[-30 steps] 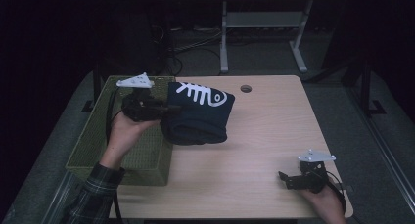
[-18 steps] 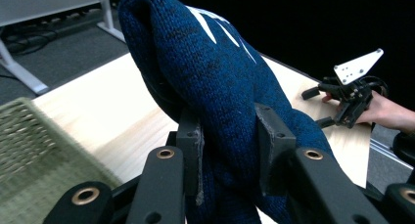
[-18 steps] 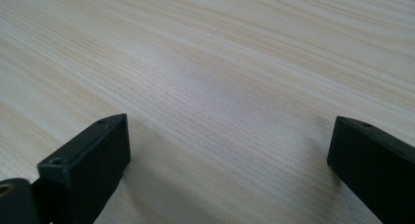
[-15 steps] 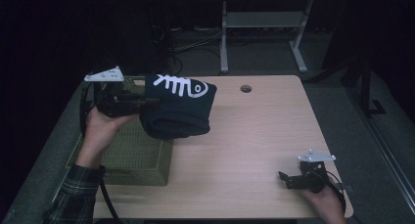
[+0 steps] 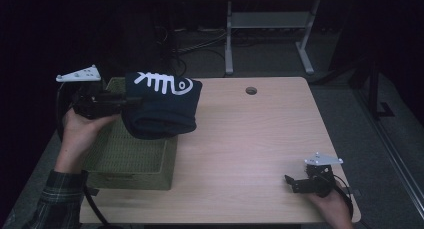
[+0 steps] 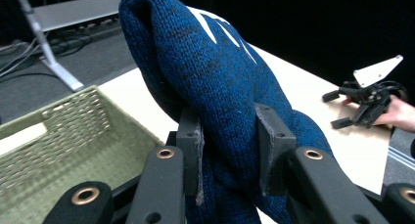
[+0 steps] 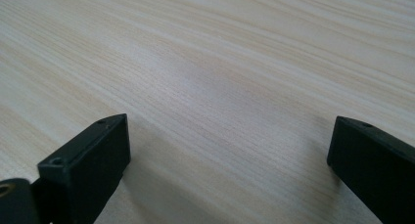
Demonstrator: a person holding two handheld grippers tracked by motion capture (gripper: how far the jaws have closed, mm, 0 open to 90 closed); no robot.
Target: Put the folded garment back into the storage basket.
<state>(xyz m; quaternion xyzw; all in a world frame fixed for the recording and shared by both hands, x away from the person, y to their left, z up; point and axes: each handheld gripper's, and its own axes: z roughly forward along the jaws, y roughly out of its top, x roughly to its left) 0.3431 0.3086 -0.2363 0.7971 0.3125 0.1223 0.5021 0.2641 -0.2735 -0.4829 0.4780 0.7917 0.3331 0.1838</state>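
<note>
A folded dark blue knitted sweater [image 5: 162, 106] with a white fishbone pattern hangs in the air, partly over the green woven basket [image 5: 127, 156] at the table's left. My left gripper [image 5: 122, 103] is shut on its left edge; in the left gripper view both pads press into the sweater [image 6: 220, 101], with the basket [image 6: 54, 131] below at the left. My right gripper [image 5: 295, 184] rests at the table's front right corner, held by a hand. In the right gripper view its jaws stand wide apart over bare wood, the right gripper [image 7: 227, 150] open and holding nothing.
The light wooden table [image 5: 260, 134] has a round cable hole [image 5: 251, 90] near its far edge. A white metal frame [image 5: 265, 34] and cables stand on the dark floor behind the table. The right gripper [image 6: 364, 99] also shows far off in the left gripper view.
My left gripper has carried the sweater to the left and a little up, from over the table to partly above the basket. The right gripper has stayed put.
</note>
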